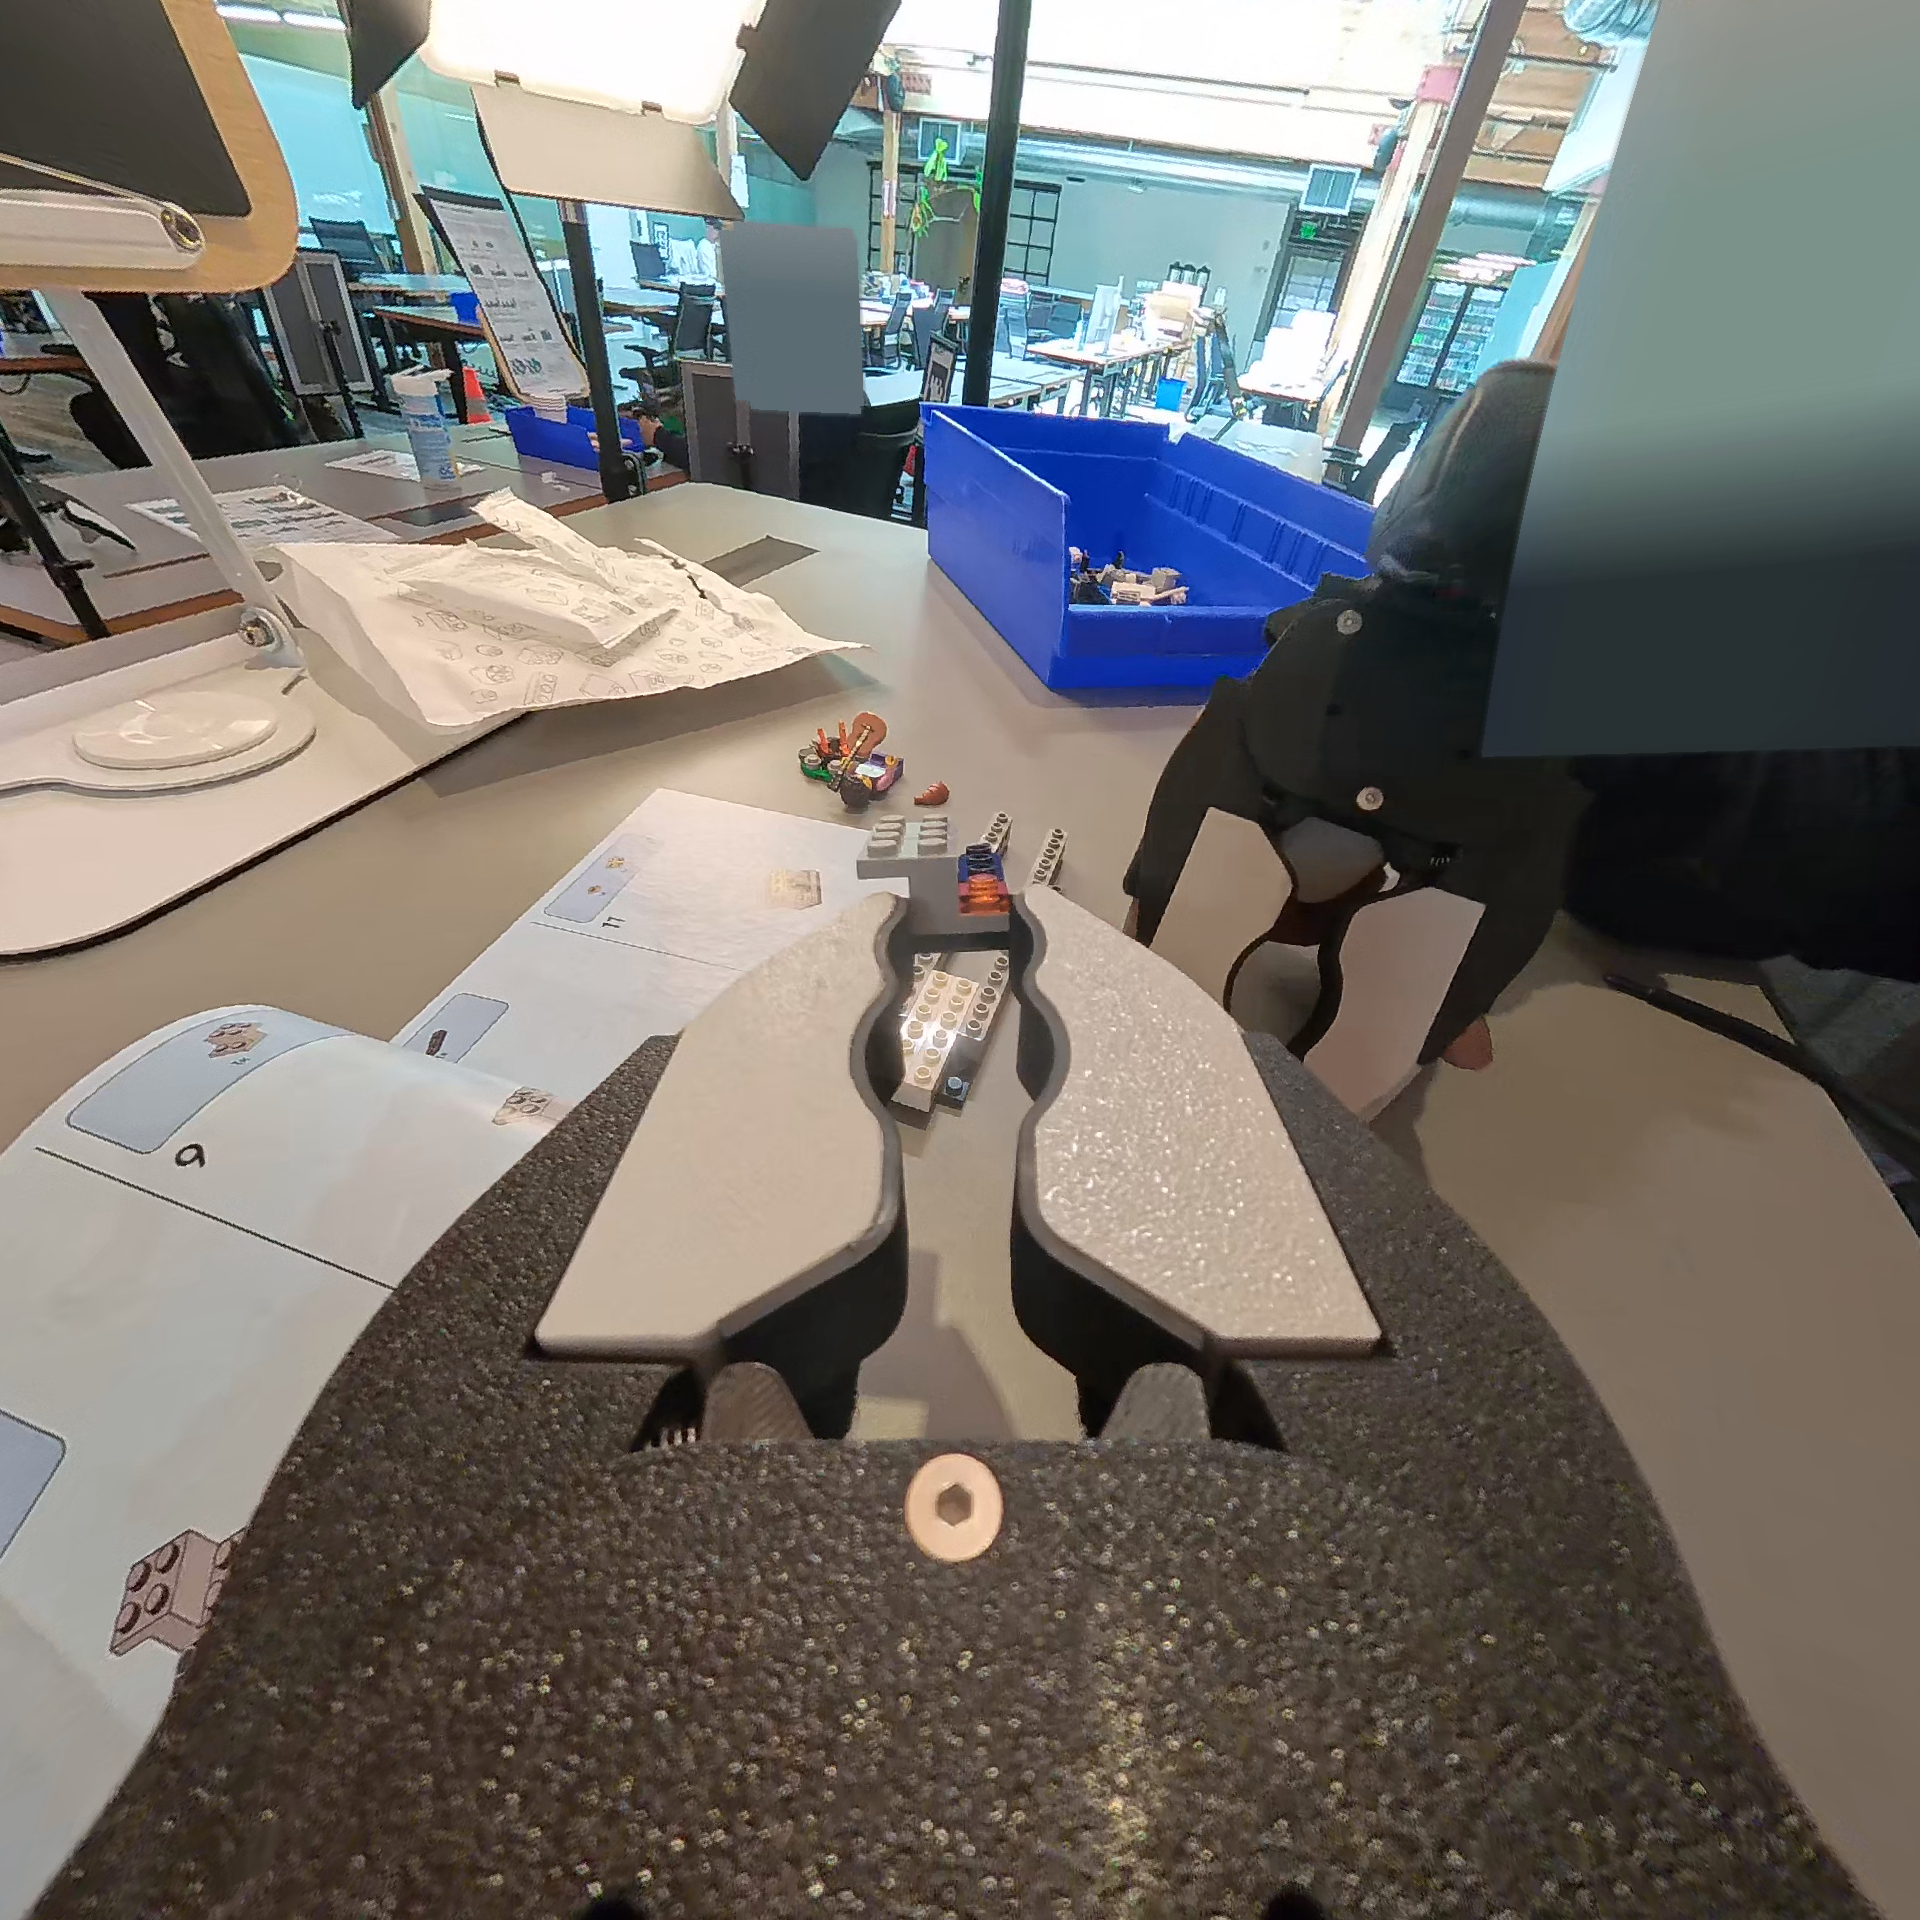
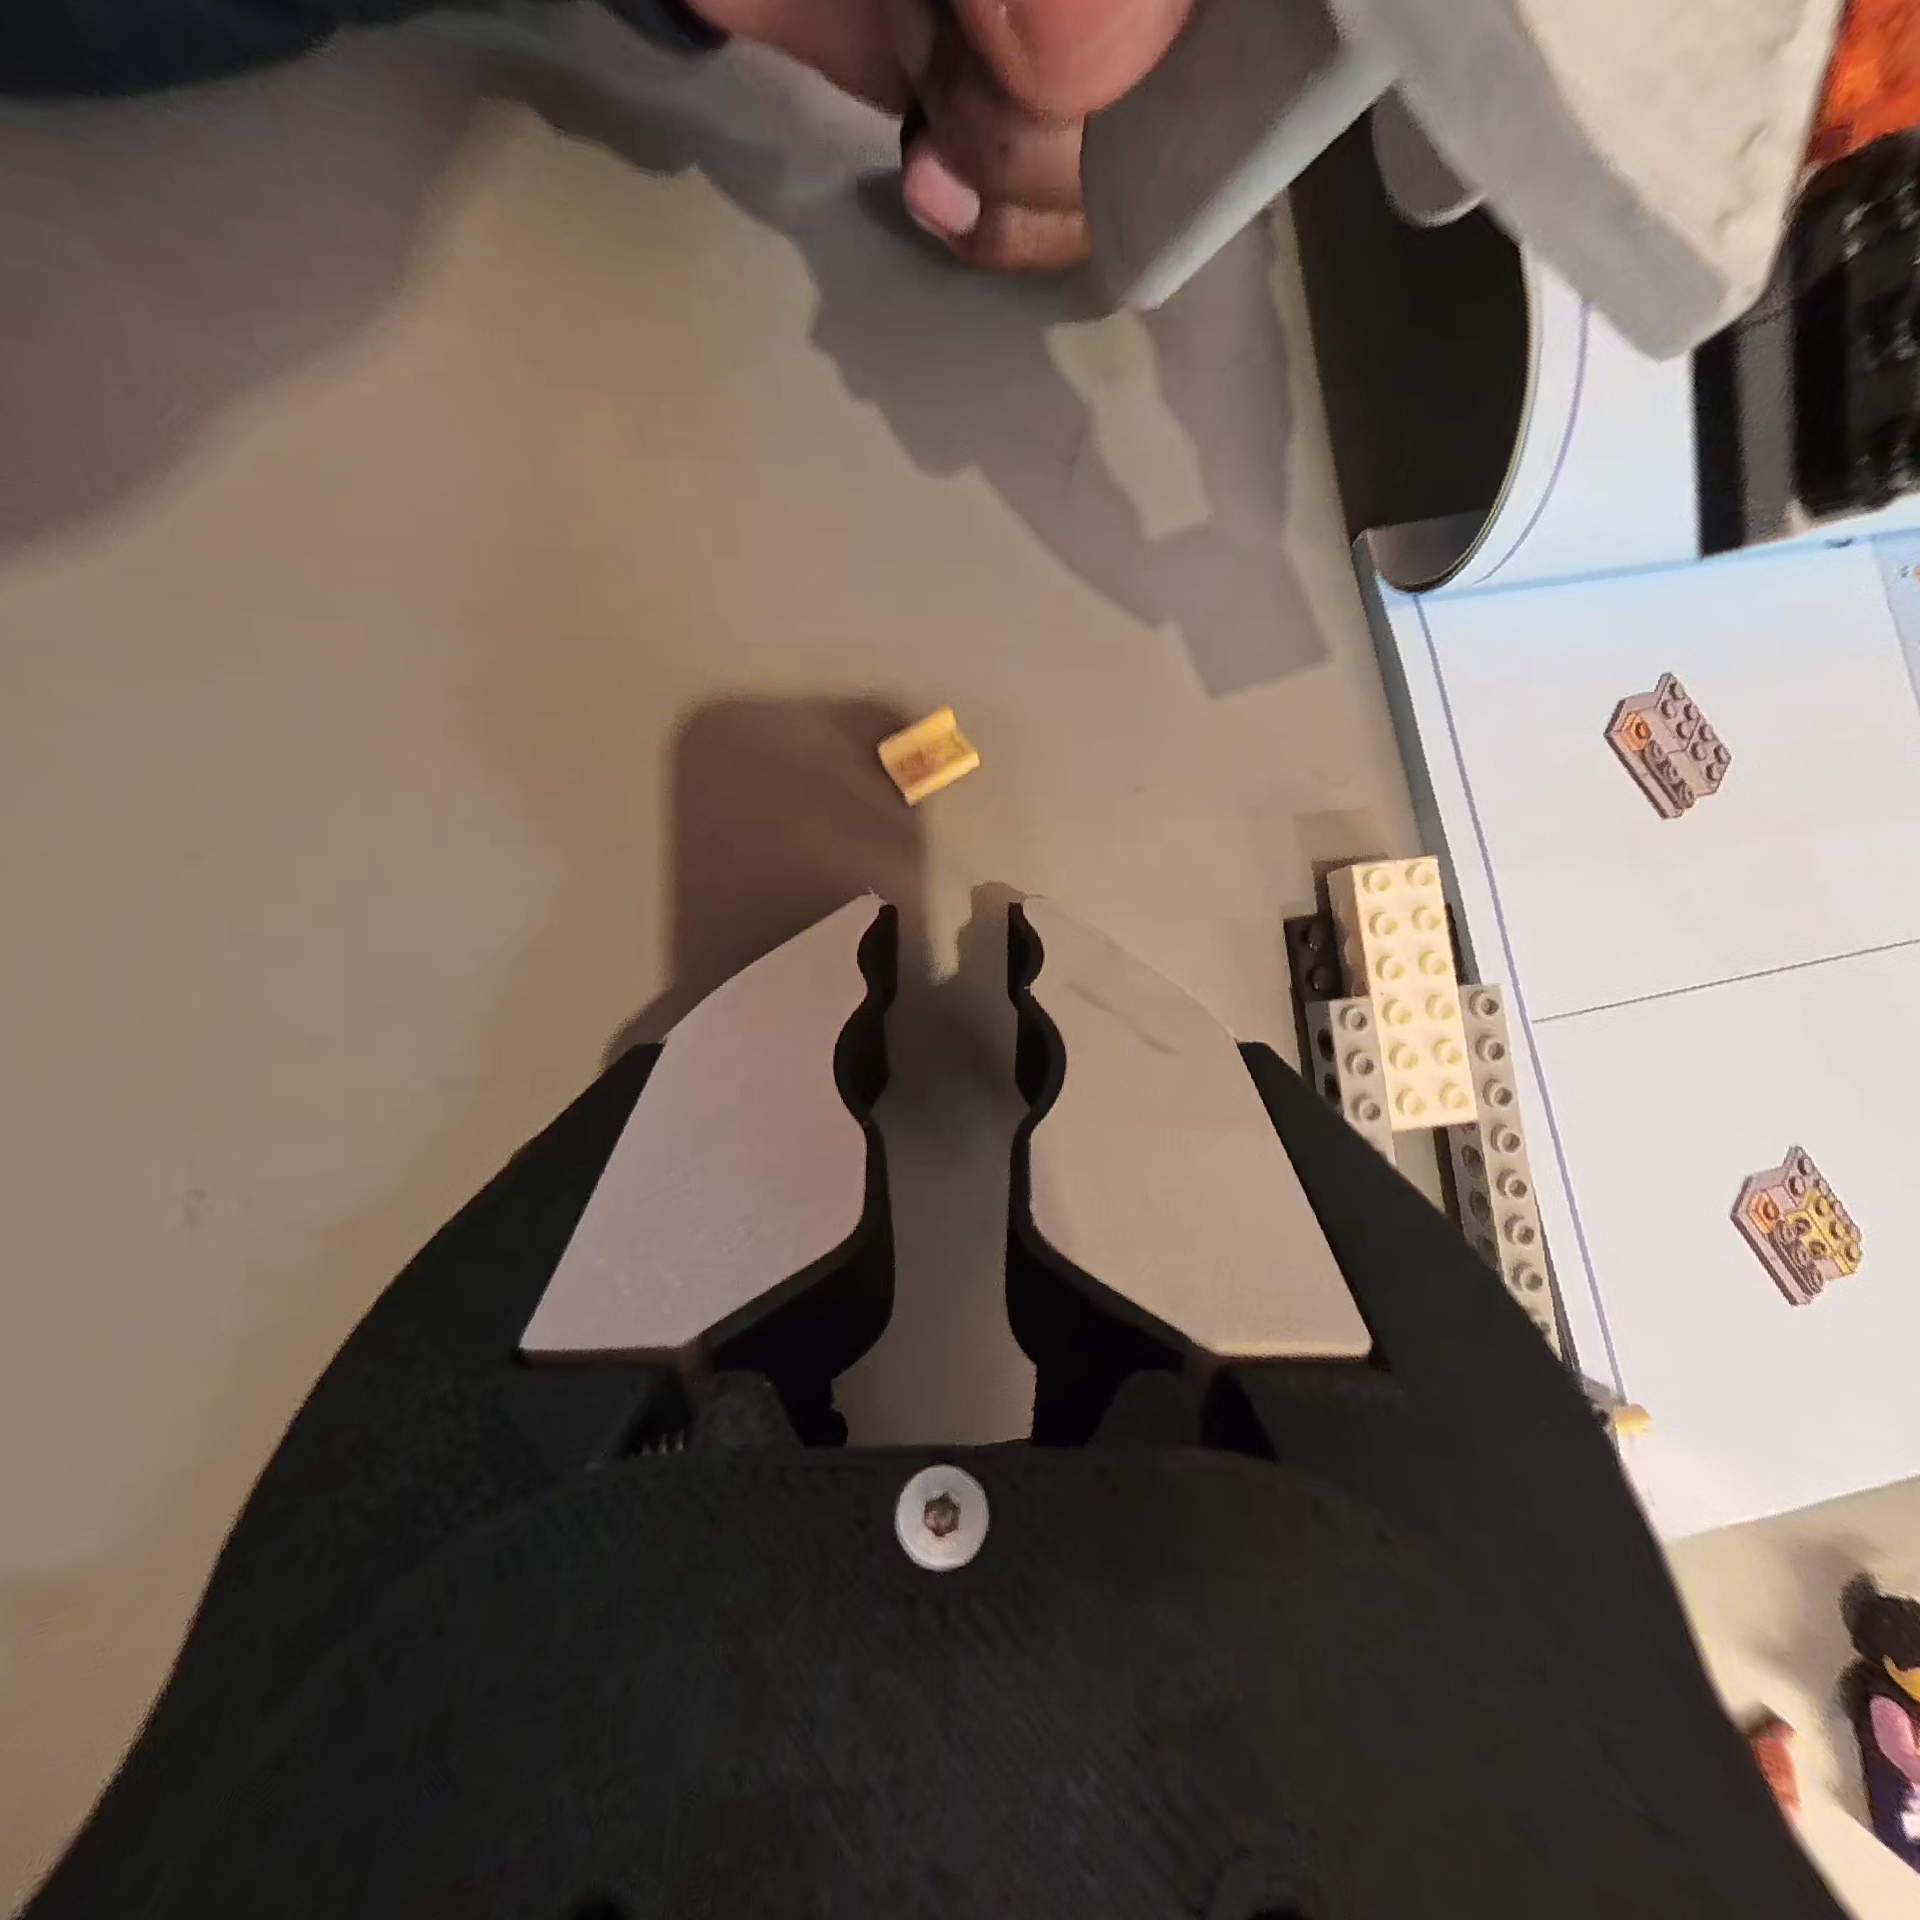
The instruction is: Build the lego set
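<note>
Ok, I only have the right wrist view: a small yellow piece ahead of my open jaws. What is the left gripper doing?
Observer: The left gripper is clamped on a grey brick assembly that carries a clear orange piece.
Operator: Where is it holding that?
Observer: Over the tan-and-grey plate build that lies on the table; I cannot tell if they touch.
Operator: Any spare parts around?
Observer: A blue bin on the far side holds loose pieces.
</note>
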A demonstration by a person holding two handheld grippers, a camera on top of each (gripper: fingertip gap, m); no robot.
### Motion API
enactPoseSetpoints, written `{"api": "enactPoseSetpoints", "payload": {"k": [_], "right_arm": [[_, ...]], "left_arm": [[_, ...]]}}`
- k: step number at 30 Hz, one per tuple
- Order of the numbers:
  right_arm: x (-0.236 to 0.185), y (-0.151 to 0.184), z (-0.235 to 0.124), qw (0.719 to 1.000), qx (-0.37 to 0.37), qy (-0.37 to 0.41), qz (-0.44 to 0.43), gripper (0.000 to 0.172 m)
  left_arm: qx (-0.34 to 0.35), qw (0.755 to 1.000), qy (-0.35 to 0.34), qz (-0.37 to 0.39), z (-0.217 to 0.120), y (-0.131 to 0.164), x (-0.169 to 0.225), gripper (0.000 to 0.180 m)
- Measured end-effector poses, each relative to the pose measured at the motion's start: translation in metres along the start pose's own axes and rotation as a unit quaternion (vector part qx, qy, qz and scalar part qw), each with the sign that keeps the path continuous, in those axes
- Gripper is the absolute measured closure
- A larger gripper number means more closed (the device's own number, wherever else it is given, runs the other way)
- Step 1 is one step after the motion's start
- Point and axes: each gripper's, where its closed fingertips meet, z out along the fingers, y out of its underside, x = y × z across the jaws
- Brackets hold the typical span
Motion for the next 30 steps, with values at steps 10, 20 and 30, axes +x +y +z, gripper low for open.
{"api": "enactPoseSetpoints", "payload": {"k": [10,20,30], "right_arm": [[-0.001,-0.018,0.019,0.995,0.03,0.013,0.091,0.149],[-0.007,-0.031,0.011,0.998,0.052,0.029,0.023,0.159],[0.003,-0.028,0.0,0.997,0.064,0.034,0.035,0.144]], "left_arm": [[0.005,1.0,-0.005,0.004,-0.002,-0.004,-0.001,0.164],[0.005,1.0,-0.01,0.006,-0.004,-0.005,-0.003,0.164],[0.003,1.0,-0.01,0.004,-0.003,-0.003,-0.004,0.163]]}}
